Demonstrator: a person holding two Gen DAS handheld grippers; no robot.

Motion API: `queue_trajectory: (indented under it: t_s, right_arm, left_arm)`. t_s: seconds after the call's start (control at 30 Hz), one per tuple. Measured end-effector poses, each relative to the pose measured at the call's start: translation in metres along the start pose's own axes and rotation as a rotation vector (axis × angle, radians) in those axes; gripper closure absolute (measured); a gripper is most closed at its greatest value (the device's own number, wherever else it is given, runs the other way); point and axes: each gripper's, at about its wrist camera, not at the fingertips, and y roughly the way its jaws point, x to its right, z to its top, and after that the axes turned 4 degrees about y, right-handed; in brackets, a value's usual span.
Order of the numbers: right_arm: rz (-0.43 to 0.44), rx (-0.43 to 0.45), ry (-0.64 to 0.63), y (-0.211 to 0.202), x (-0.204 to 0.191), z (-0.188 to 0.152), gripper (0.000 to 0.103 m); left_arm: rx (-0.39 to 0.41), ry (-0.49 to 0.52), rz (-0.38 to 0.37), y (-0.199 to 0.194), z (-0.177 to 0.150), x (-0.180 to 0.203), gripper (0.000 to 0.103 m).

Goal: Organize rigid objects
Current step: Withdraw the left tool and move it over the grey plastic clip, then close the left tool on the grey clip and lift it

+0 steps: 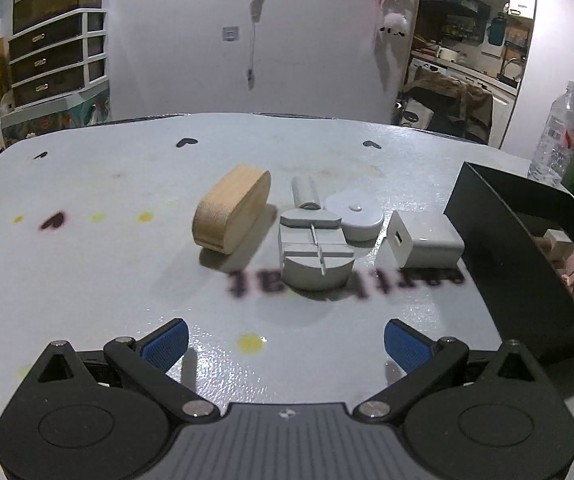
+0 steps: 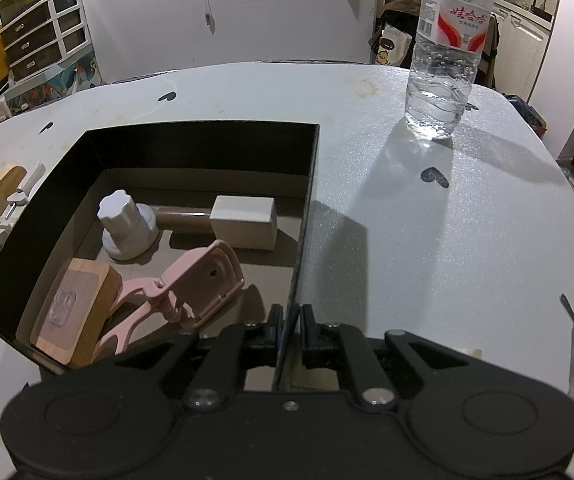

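Left wrist view, lower edge: the left gripper shows its jaws spread wide over the bare white desk, nothing between the blue pads. Centre of the frame, farther off, four loose things cluster: a rounded light wooden block on its edge, a grey plastic watch-link tool with a slotted round base just right of it, a flat pale grey rounded disc behind, and a small grey rectangular adapter block to the right. At the right edge stands the black open-topped cardboard box, close beside the adapter.

Right wrist view, lower centre: the right gripper has its jaws pinched almost together on the thin right wall of the box, steadying it. Inside, near to far: a wooden tile with a clear hook, a pink plastic clamp, a white ribbed knob and a cream block. Upper right stands a clear water bottle.

Risks, as judged: the cluster is tight, so wide jaws closing on one piece may nudge its neighbours or tip the wooden block. The thin wall may buckle or slip from the pinch, shifting the box. The box floor is crowded; a dropped piece may land on the clamp and bounce.
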Motion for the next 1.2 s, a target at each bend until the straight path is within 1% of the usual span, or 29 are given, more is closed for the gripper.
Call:
queue_trajectory:
  t_s: [0.07,0.13,0.2,0.27,0.37,0.43,0.53,0.63,0.7,0.77,0.8,1.03,1.2]
  right_arm:
    - [0.000,-0.001,0.000,0.000,0.000,0.000,0.094]
    - [-0.002,-0.002,-0.002,0.001,-0.001,0.000,0.094]
    - [-0.002,-0.003,-0.003,0.001,-0.001,0.000,0.094]
    - [-0.002,-0.004,-0.003,0.001,0.000,-0.001,0.094]
    - [-0.003,-0.006,-0.003,0.002,0.000,-0.001,0.094]
    - [-0.003,-0.006,-0.001,0.003,0.000,-0.001,0.095]
    - [-0.004,-0.006,-0.002,0.003,0.000,-0.001,0.095]
    - [-0.007,-0.006,-0.004,0.003,-0.001,-0.001,0.095]
    - [-0.007,-0.006,-0.003,0.003,-0.001,-0.001,0.095]
    - [-0.006,-0.005,-0.001,0.003,-0.001,-0.002,0.095]
    - [-0.007,-0.005,-0.002,0.003,-0.001,-0.001,0.095]
    - [-0.009,-0.002,-0.002,0.003,-0.001,-0.002,0.095]
    - [-0.008,0.000,0.000,0.002,-0.001,-0.002,0.095]
  left_arm:
    - [-0.003,0.006,0.004,0.007,0.000,0.002,0.001]
    - [0.012,0.024,0.013,0.012,0.002,0.005,0.003]
    - [0.024,0.037,0.021,0.017,0.006,0.008,0.009]
    - [0.040,0.044,0.029,0.023,0.012,0.011,0.022]
    - [0.056,0.040,0.030,0.032,0.021,0.014,0.031]
    - [0.060,0.046,0.028,0.039,0.027,0.018,0.032]
    - [0.070,0.066,0.044,0.048,0.033,0.024,0.032]
    - [0.082,0.069,0.053,0.055,0.038,0.026,0.035]
    - [0.091,0.067,0.053,0.059,0.041,0.026,0.039]
    - [0.099,0.056,0.064,0.060,0.042,0.025,0.051]
    - [0.103,0.049,0.067,0.059,0.041,0.025,0.055]
    - [0.120,0.027,0.060,0.045,0.028,0.023,0.056]
    - [0.109,-0.003,0.016,0.030,0.018,0.019,0.056]
